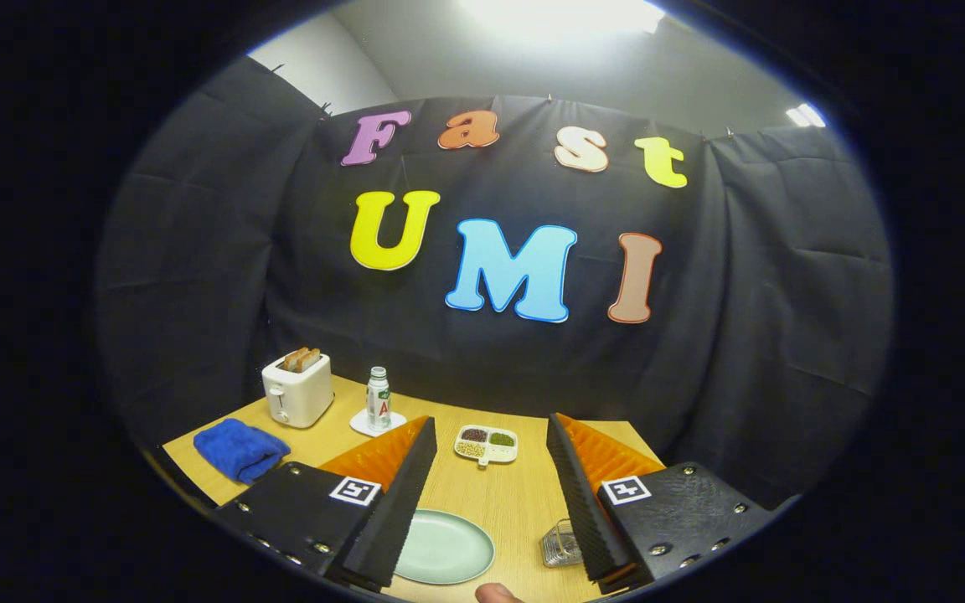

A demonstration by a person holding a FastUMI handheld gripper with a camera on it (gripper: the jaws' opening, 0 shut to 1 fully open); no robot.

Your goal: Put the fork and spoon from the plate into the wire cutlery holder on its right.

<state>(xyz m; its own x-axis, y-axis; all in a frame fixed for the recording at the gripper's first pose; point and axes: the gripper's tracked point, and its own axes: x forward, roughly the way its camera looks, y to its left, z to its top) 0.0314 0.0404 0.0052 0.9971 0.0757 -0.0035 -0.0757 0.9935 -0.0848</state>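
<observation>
My gripper [491, 435] is open, its two fingers spread wide above the wooden table [516, 494] with nothing between them. Low between the fingers lies a pale green plate [449, 548], partly hidden by the left finger [399, 494]; its visible part is bare. The wire cutlery holder [560, 544] stands to the plate's right, half hidden behind the right finger [579, 494]. I cannot make out a fork or spoon.
A white toaster [298, 389] with toast, a small bottle [378, 399] on a white coaster and a folded blue cloth [239, 450] sit at the far left. A white divided dish [487, 444] of beans lies beyond the fingers. A fingertip [495, 593] shows near the plate.
</observation>
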